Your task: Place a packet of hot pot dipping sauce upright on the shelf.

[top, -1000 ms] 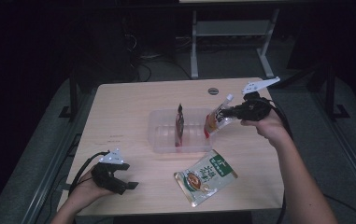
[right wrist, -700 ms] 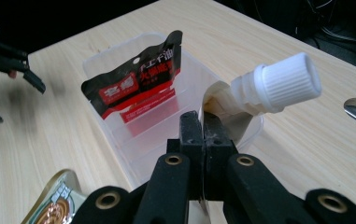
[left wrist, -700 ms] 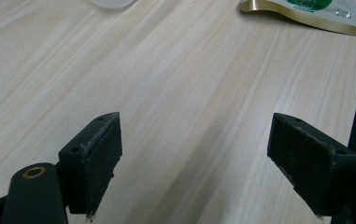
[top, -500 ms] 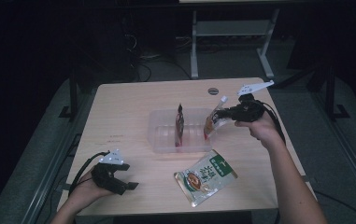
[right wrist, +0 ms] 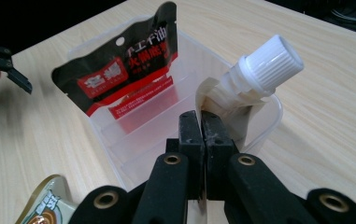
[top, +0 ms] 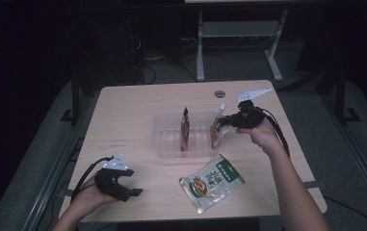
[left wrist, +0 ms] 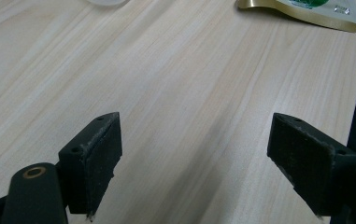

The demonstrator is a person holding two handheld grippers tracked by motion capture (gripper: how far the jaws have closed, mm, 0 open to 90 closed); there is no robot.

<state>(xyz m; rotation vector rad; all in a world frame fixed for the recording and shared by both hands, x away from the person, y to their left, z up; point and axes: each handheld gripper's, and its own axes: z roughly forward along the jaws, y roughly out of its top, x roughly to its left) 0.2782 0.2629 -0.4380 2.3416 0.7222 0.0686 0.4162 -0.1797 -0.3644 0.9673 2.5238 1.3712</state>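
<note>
My right gripper (right wrist: 200,122) is shut on the edge of a spouted pouch (right wrist: 222,100) with a white screw cap (right wrist: 269,63). The pouch hangs tilted at the right end of a clear plastic bin (right wrist: 115,140), its lower part inside the bin wall. In the high view the right gripper (top: 224,122) holds that spouted pouch (top: 216,131) over the bin (top: 169,144). A black and red pouch (top: 186,130) stands upright in the bin's middle slot. My left gripper (top: 128,185) rests open at the front left of the table, jaws wide with bare wood between them (left wrist: 194,154).
A green and gold snack pouch (top: 212,182) lies flat on the wooden table (top: 133,110) in front of the bin. A round grommet (top: 219,93) sits near the table's far edge. Dark floor and a metal stand lie beyond the table.
My right hand has come down and leftward with the spouted pouch, bringing it from above the bin's right side into its right end. The left gripper has stayed put.
</note>
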